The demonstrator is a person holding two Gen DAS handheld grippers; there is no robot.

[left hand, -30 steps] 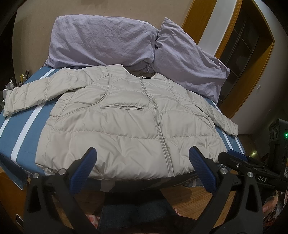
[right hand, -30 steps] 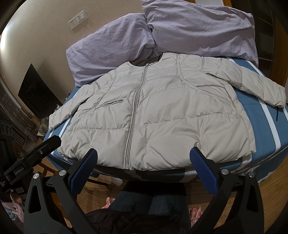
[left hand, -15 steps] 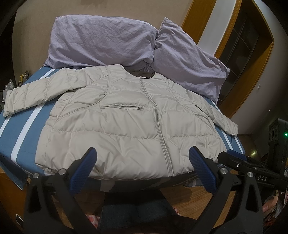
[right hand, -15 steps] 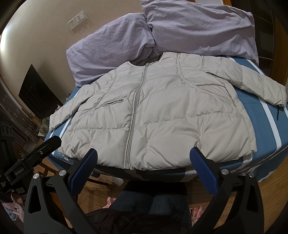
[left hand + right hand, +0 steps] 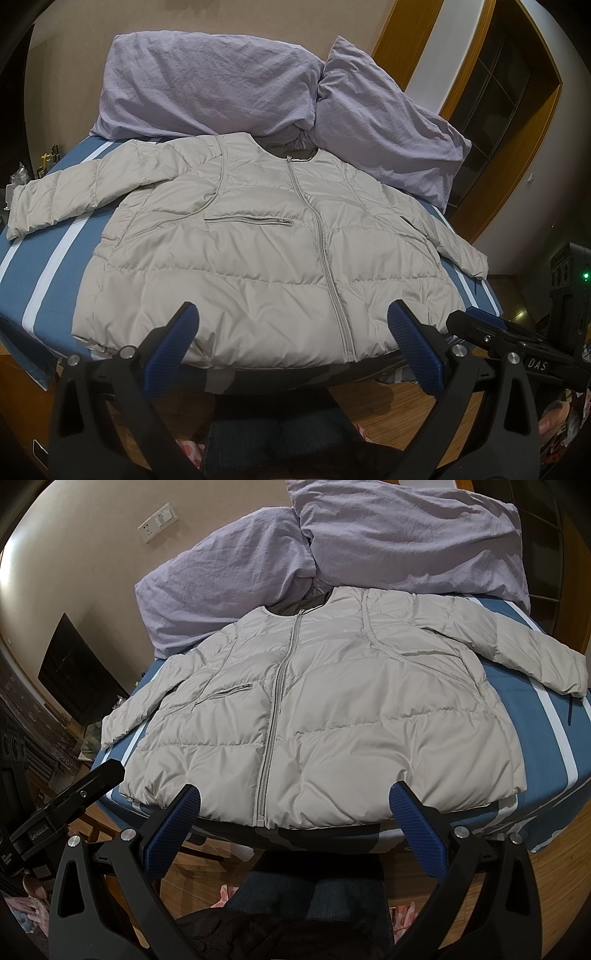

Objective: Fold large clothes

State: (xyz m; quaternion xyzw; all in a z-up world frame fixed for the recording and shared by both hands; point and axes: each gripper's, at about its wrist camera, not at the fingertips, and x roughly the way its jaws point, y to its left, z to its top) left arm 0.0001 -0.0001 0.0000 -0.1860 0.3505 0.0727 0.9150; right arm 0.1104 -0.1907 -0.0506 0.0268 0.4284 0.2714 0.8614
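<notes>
My left tool [image 5: 293, 345] hangs short of the bed's near edge with its blue pads [image 5: 171, 349] spread wide and nothing between them. Beyond it the beige puffer jacket [image 5: 258, 258] lies flat and face up on the blue, white-striped bed sheet [image 5: 48, 258], zipped to the neck, its hem along the near edge. On the left the jacket's sleeve [image 5: 62, 201] stretches out across the stripes toward the bed's side. Two lilac pillows [image 5: 207, 85] lean against the wall at the head of the bed, touching the collar. The other sleeve [image 5: 454, 247] angles down toward the right edge.

My right tool [image 5: 295, 827] is held just beside the left one, also spread wide and holding nothing, its pads [image 5: 415, 834] framing the hem on either side of the zipper [image 5: 273, 716]. Below both tools I see my jeans [image 5: 314, 893] and the wooden floor [image 5: 554, 878].
</notes>
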